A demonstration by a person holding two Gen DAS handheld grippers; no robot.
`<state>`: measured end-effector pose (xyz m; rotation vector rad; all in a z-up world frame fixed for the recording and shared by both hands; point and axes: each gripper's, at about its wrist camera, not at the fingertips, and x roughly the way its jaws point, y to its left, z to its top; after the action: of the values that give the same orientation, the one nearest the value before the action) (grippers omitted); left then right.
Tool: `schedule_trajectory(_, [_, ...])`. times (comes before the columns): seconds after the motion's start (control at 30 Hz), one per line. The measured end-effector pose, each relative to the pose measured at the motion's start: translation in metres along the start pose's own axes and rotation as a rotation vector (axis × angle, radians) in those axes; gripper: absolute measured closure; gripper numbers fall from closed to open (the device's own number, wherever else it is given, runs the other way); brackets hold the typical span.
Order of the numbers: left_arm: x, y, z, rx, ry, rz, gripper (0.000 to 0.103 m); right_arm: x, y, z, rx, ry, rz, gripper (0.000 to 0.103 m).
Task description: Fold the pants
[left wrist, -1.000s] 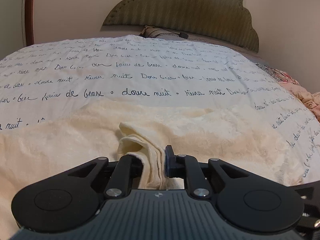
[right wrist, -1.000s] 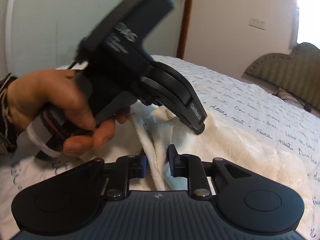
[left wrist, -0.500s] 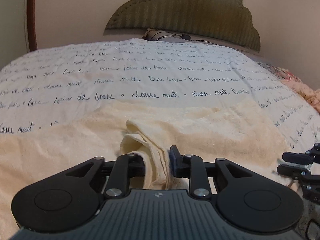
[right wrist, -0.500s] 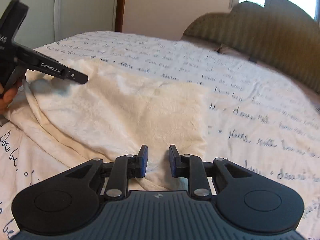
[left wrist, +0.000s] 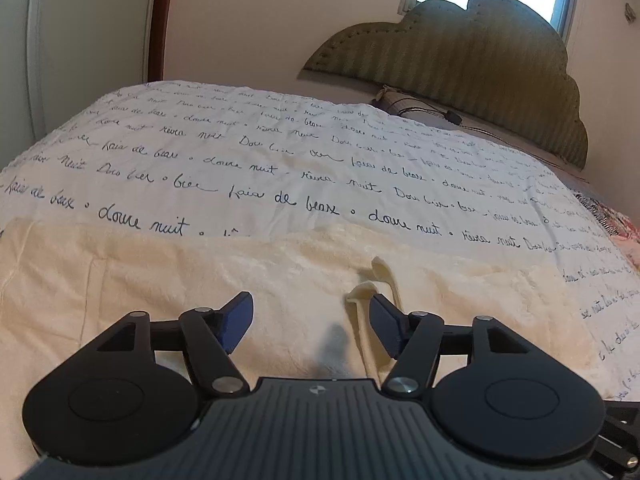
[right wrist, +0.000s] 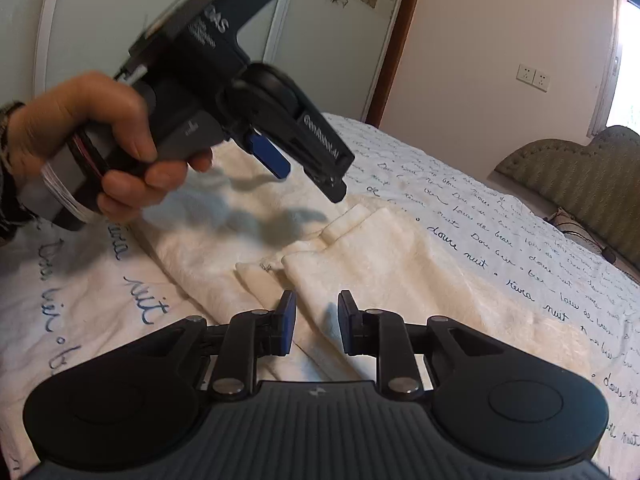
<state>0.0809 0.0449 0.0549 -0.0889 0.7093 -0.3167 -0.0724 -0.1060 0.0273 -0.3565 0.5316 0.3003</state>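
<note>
The cream fleece pants [left wrist: 200,280] lie folded flat on the bed, with a small raised fold of fabric [left wrist: 372,292] by the right finger. My left gripper [left wrist: 312,312] is open and empty just above them. In the right wrist view the pants [right wrist: 400,264] stretch away from me, with their corner edges [right wrist: 344,222] layered. My right gripper [right wrist: 316,320] is open, its jaws a small gap apart over the cloth, holding nothing. The left gripper [right wrist: 310,174] hovers open above the pants, held by a hand [right wrist: 100,152].
The bed has a white cover with blue handwriting [left wrist: 320,168]. A green padded headboard [left wrist: 480,72] and a pillow [left wrist: 400,104] are at the far end. A wardrobe door [right wrist: 312,32] and wall stand beyond the bed's left side.
My left gripper has opened and let go of the bunched pants fabric, which now lies flat. It has lifted. My right gripper released earlier and has swung back toward the left hand.
</note>
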Motion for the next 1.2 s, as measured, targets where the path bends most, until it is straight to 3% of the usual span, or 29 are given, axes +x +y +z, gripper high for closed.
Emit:
schedule_trajectory(0.2, [-0.01, -0.011, -0.001, -0.012, 0.032, -0.097, 0.033, 0.015, 0.011, -0.002, -0.057, 0.0, -0.063, 0.081])
schedule_trajectory(0.3, [-0.018, -0.014, 0.0, -0.031, 0.046, -0.161, 0.032, 0.016, 0.013, 0.001, -0.06, -0.032, -0.098, 0.091])
schedule_trajectory(0.43, [-0.015, -0.01, 0.002, -0.129, 0.117, -0.301, 0.031, -0.001, -0.026, 0.001, 0.193, -0.109, -0.052, 0.095])
schedule_trajectory(0.53, [0.006, -0.008, 0.003, -0.249, 0.203, -0.42, 0.029, -0.012, -0.067, -0.007, 0.438, -0.158, 0.043, 0.095])
schedule_trajectory(0.63, [0.031, -0.007, -0.001, -0.392, 0.261, -0.471, 0.024, -0.02, -0.084, -0.013, 0.547, -0.191, 0.104, 0.095])
schedule_trajectory(0.73, [0.051, 0.0, -0.005, -0.525, 0.258, -0.479, 0.035, -0.026, -0.08, -0.013, 0.531, -0.196, 0.132, 0.096])
schedule_trajectory(0.77, [0.057, 0.002, -0.006, -0.543, 0.275, -0.475, 0.064, -0.027, -0.077, -0.011, 0.514, -0.196, 0.14, 0.096])
schedule_trajectory(0.8, [0.062, 0.004, -0.006, -0.546, 0.299, -0.474, 0.102, -0.028, -0.072, -0.009, 0.496, -0.195, 0.149, 0.096])
schedule_trajectory(0.83, [0.062, 0.004, -0.007, -0.538, 0.301, -0.463, 0.095, -0.028, -0.067, -0.007, 0.48, -0.193, 0.156, 0.096])
schedule_trajectory(0.87, [0.058, 0.004, -0.008, -0.517, 0.278, -0.448, 0.101, -0.025, -0.064, -0.006, 0.469, -0.189, 0.163, 0.096])
schedule_trajectory(1.0, [0.036, 0.006, -0.007, -0.406, 0.197, -0.379, 0.102, -0.015, -0.055, -0.005, 0.471, -0.175, 0.208, 0.096])
schedule_trajectory(1.2, [0.045, 0.005, -0.021, -0.308, 0.244, -0.318, 0.1, -0.01, -0.045, -0.003, 0.42, -0.077, 0.245, 0.094])
